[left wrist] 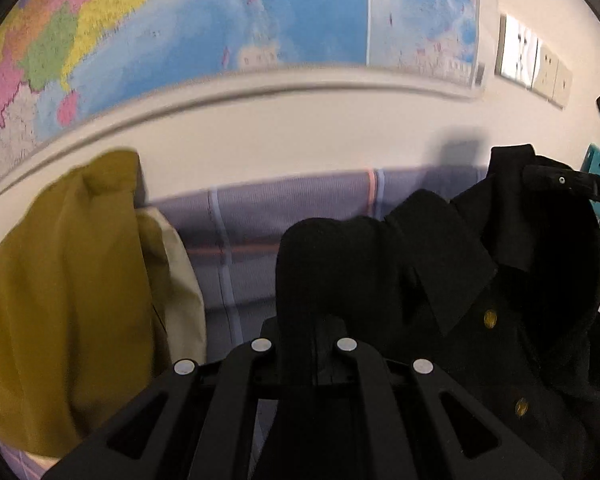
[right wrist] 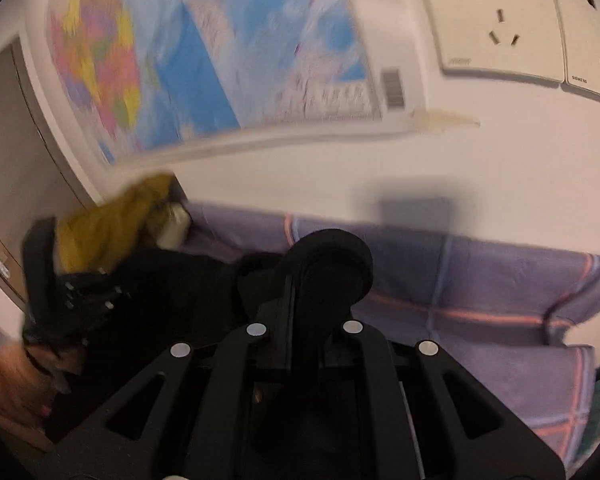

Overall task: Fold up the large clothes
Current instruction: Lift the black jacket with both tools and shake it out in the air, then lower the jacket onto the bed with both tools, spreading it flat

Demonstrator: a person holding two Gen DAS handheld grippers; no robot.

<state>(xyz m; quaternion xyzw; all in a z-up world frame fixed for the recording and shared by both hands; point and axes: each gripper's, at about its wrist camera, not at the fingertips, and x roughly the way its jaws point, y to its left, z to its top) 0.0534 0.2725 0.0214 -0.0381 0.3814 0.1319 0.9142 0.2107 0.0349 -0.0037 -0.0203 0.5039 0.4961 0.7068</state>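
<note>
Both grippers, left gripper [left wrist: 314, 320] and right gripper [right wrist: 320, 300], have jaws clenched on the black coat [left wrist: 480, 280], which hangs stretched between them above the purple bedspread [right wrist: 480, 280], probably shoulder to shoulder, blur permitting.

In the right wrist view I can read the brand "SIEMENS" in small letters on the lower edge of one wall socket [right wrist: 592, 20]. The wall map [right wrist: 220, 52] carries a barcode [right wrist: 392, 87] and small printing, but it is too blurred for me to read. In the left wrist view I read nothing
</note>
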